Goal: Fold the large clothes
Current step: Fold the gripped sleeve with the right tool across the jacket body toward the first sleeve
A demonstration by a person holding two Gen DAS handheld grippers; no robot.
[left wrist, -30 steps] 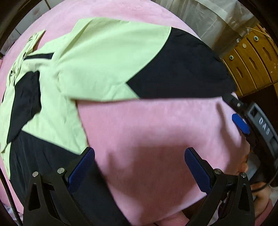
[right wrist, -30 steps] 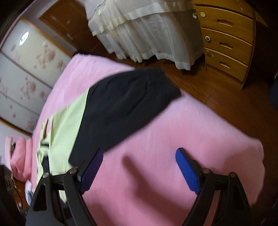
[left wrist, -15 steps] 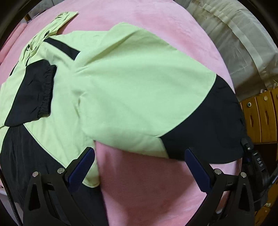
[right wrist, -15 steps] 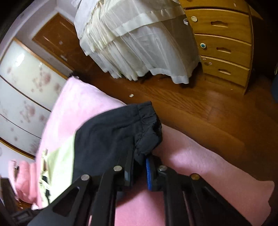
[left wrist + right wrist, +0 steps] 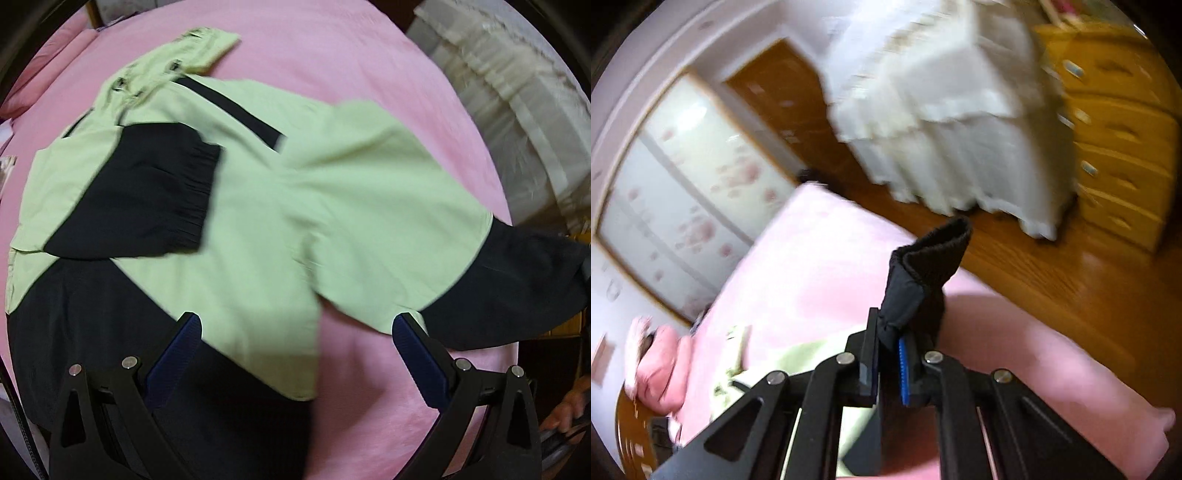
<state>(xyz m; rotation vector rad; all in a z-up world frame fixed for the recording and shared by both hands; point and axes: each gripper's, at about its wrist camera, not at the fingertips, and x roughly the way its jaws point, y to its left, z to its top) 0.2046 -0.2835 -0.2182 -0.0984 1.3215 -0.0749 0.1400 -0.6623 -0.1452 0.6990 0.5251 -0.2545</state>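
Jacket (image 5: pixel 258 229) lies flat on the pink bed (image 5: pixel 351 66), hood toward the far edge, black hem at the near edge under my left gripper (image 5: pixel 295 354). One sleeve is already folded across the chest, its black cuff (image 5: pixel 192 192) lying on the green body.

Other sleeve (image 5: pixel 388 221) stretches out to the bed's right edge; its long axis runs from the shoulder outward to my right gripper (image 5: pixel 886 365), which is the nearer of the two.

Right: fingers pressed together, pinching the black cuff end (image 5: pixel 927 269), which sticks up past the pads, off the bedding.

Left: fingers spread wide, holding nothing, hovering above the hem and pink cover; no contact that I can see.

Judgement: next move is carrying the pinched cuff inward across the chest, toward the folded sleeve. Left is free to pin the shoulder fold.
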